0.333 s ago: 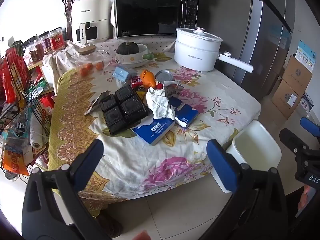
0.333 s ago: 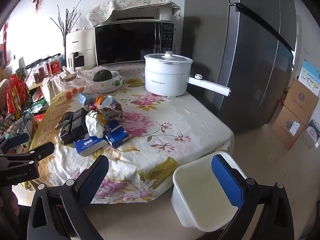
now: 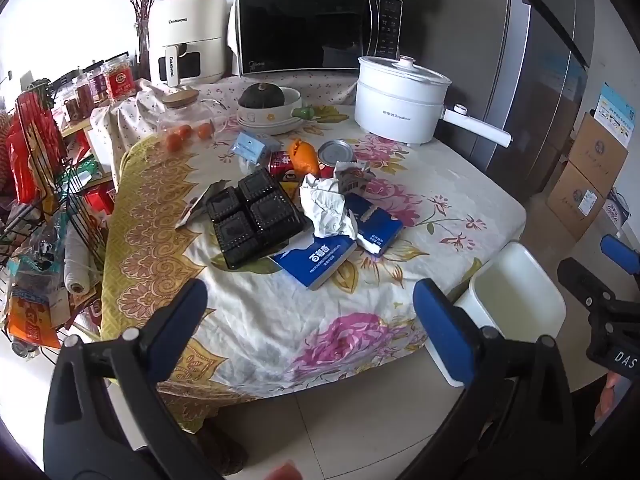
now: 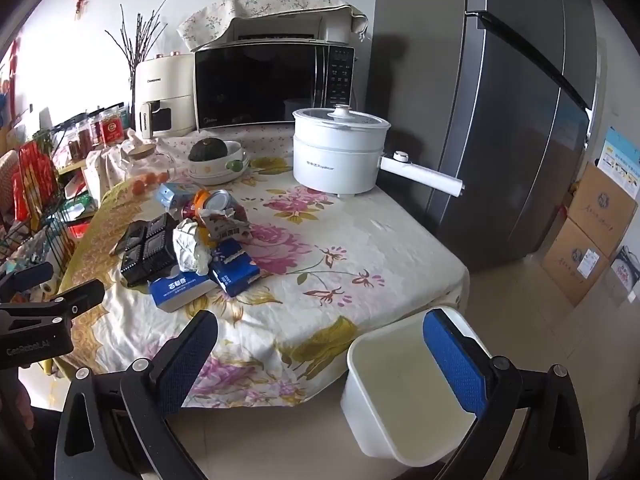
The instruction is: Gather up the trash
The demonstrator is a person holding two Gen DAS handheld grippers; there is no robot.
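A heap of trash lies on the flowered tablecloth: a black plastic tray (image 3: 254,218), crumpled white paper (image 3: 326,210), two blue tissue packs (image 3: 316,258), a red can (image 3: 280,160) and an orange wrapper (image 3: 304,154). The same heap shows in the right wrist view, around the black tray (image 4: 148,252). A white bin (image 4: 400,392) stands on the floor at the table's near right corner. My left gripper (image 3: 308,304) hovers open before the table's front edge, short of the heap. My right gripper (image 4: 320,328) is open above the bin's rim. Neither holds anything.
A white electric pot (image 3: 400,98) with a long handle, a bowl with a dark squash (image 3: 266,106), a glass jar, a microwave (image 3: 316,26) and an air fryer stand at the back. A wire rack (image 3: 44,208) crowds the left; a fridge (image 4: 520,120) and cardboard boxes (image 4: 592,232) stand on the right.
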